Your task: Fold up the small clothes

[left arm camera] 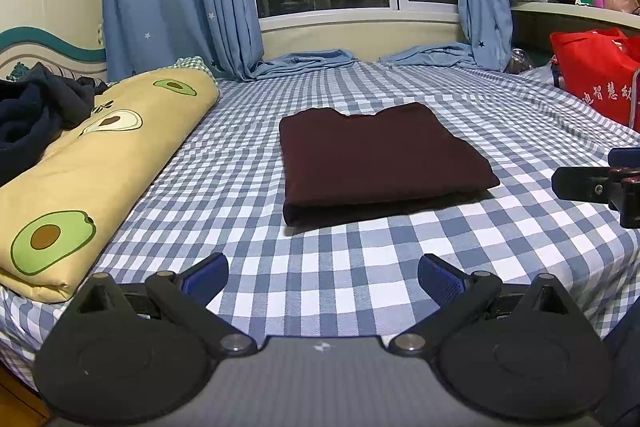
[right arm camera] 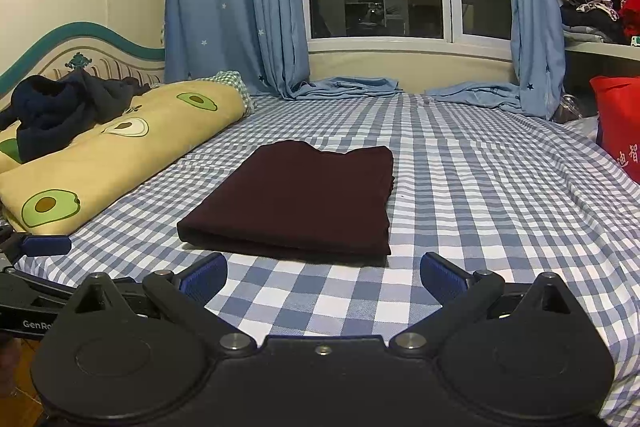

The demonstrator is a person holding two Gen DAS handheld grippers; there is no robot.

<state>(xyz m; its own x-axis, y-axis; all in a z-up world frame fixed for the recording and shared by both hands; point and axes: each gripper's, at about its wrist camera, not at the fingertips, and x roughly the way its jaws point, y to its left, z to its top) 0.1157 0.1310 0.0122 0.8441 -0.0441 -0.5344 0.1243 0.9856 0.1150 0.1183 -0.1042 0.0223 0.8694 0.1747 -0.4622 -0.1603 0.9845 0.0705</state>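
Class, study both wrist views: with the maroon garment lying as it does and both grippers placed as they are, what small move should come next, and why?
Probably draw both grippers back and turn toward the dark clothes heaped on the avocado quilt. The maroon garment already lies as a neat folded rectangle on the checked sheet, and the left gripper and right gripper are open, holding nothing.

Matt maroon cloth garment [left arm camera: 380,159], checked cotton sheet [left arm camera: 320,267]

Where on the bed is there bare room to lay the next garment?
Bare sheet lies between the folded garment and the red bag, and beyond the garment toward the curtains. Crowded on the left: quilt with dark clothes on top.
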